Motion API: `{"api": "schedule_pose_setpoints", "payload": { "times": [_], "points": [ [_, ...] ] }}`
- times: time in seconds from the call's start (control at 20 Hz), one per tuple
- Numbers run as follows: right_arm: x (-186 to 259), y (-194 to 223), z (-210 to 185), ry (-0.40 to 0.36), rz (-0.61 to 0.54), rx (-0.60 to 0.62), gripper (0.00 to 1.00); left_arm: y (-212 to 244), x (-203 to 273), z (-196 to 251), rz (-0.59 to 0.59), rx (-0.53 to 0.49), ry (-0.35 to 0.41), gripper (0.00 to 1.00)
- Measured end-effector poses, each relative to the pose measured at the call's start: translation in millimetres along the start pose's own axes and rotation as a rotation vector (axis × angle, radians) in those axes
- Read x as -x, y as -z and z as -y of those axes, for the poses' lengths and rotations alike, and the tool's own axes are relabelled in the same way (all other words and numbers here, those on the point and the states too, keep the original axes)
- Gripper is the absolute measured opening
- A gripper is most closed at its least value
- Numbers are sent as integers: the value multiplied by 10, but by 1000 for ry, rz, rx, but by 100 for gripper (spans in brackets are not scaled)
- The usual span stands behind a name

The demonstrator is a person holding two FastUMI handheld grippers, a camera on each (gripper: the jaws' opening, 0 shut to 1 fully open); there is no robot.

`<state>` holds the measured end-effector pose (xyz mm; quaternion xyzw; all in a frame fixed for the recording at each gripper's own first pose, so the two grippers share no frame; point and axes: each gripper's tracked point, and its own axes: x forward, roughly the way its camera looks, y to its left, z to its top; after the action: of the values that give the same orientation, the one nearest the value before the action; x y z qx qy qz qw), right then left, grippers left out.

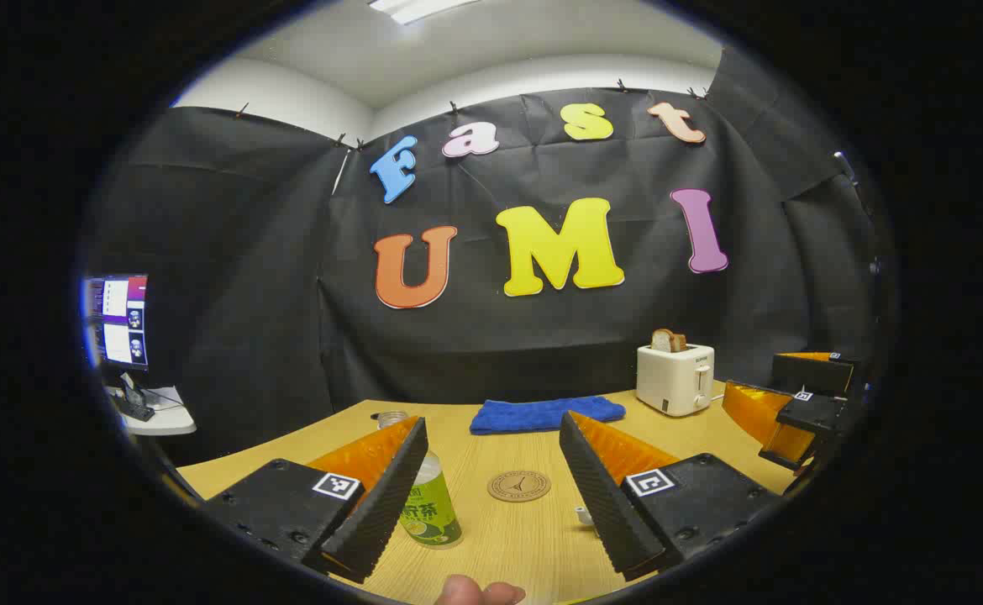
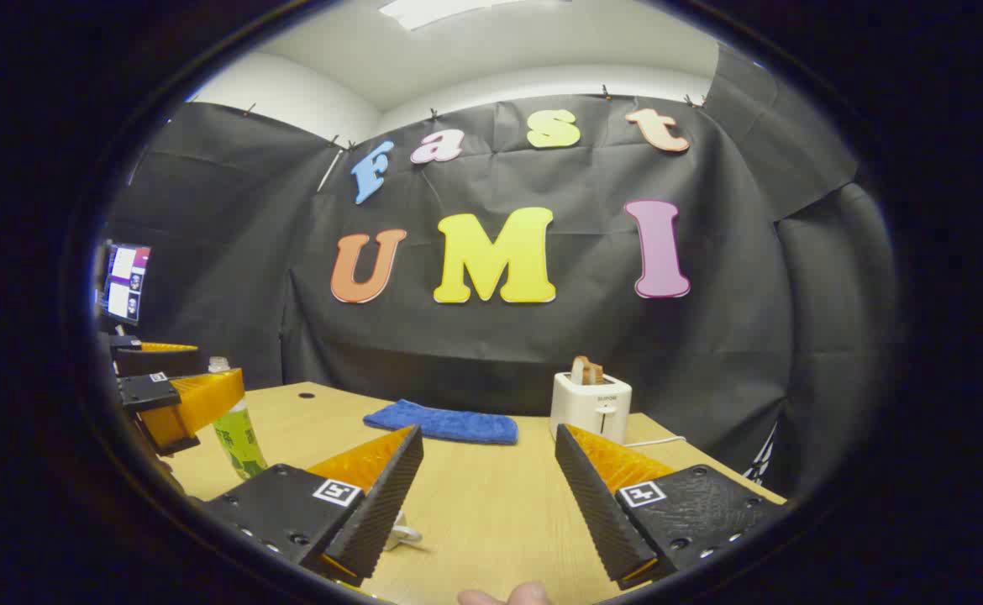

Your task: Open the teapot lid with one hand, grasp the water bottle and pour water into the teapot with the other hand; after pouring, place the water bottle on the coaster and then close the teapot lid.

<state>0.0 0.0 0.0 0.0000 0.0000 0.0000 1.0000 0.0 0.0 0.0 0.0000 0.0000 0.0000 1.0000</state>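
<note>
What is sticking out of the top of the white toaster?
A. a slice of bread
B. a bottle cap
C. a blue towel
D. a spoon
A: a brown slice of bread stands up out of the slot of the toaster, while the blue towel lies flat on the table beside it.

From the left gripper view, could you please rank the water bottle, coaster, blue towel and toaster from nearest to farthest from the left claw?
1. Water bottle: beside the left claw's left finger, partly hidden by it.
2. Coaster: on the table ahead, between the fingers.
3. Blue towel: farther back, centre.
4. Toaster: back right, roughly level with the towel, slightly farther.
</note>
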Motion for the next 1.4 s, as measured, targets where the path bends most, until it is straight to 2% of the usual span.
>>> {"api": "schedule_pose_setpoints", "payload": {
  "times": [0.35, 0.75, 1.25, 1.4],
  "points": [
    [8, 72, 35, -33, -14, -38, 95, 50, 31, -50, -14, -1, -12, 98],
    [-13, 314, -393, -103, -77, -53, 96, 193, 104, -272, -35, 11, -17, 99],
    [-67, 637, -853, -146, -173, -5, 97, 336, 106, -562, -66, 55, -42, 99],
    [-138, 766, -982, -138, -203, -5, 95, 381, 119, -619, -76, 69, -41, 99]
  ]
}}
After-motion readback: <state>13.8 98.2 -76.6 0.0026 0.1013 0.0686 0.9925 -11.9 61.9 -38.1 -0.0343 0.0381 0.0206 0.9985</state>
